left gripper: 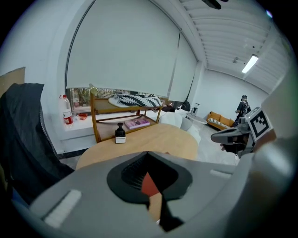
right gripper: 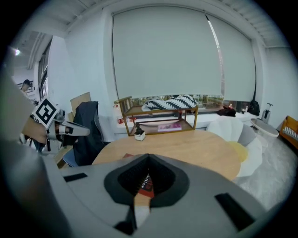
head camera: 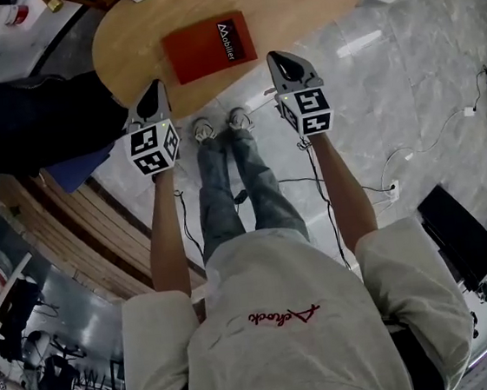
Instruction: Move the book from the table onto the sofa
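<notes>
A red book (head camera: 209,47) with a dark cover panel lies flat on the round wooden table (head camera: 292,9), near its front edge. Both grippers hover at that edge, one on each side of the book and apart from it. My left gripper (head camera: 156,88) is shut and holds nothing. My right gripper (head camera: 279,58) is also shut with nothing in it. In the left gripper view the book (left gripper: 150,184) shows through the notch of the closed jaws. The right gripper view shows the book (right gripper: 145,186) the same way. A small orange sofa (left gripper: 220,121) stands far across the room.
A wooden shelf (right gripper: 158,122) at the table's far side carries a striped cloth, a pink book and a small bottle (right gripper: 138,135). A dark jacket (head camera: 25,118) hangs over a chair on the left. A white seat with a yellow cushion (right gripper: 242,149) is on the right. Cables (head camera: 398,172) cross the floor.
</notes>
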The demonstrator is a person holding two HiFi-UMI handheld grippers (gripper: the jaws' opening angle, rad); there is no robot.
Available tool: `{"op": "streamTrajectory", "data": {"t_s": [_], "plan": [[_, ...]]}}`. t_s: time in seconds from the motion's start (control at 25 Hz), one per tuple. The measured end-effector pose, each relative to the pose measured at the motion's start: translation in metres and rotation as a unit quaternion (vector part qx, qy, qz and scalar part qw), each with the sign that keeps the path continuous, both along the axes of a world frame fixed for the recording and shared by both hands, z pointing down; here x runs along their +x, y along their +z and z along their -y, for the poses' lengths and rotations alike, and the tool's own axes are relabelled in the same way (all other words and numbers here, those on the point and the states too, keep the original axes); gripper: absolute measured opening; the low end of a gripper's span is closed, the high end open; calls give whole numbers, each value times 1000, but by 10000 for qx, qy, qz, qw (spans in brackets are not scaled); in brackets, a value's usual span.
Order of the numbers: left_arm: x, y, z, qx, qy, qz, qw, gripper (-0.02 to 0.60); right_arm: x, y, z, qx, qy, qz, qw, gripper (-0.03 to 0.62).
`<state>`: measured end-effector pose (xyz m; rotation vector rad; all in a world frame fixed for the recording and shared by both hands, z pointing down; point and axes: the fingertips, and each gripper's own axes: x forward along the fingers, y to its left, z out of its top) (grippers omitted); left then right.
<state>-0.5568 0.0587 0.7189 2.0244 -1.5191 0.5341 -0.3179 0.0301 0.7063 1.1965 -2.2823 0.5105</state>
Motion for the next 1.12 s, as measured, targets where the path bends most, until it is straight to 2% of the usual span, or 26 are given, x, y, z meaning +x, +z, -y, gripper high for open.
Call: {"op": "streamTrajectory", "data": {"t_s": [0.6, 1.0, 1.12], "plan": [[6, 101, -27, -562, 61, -68, 9984, 9, 9, 105, -40, -704, 62, -128, 9974, 9], [9, 142, -33, -831, -40, -102, 9965, 9, 7, 143, -47, -981, -23, -78, 9951, 9], [12, 151, -28, -880, -42, -238, 9958, 9, 6, 152, -44, -1047, 14, 52, 9945, 9]]}}
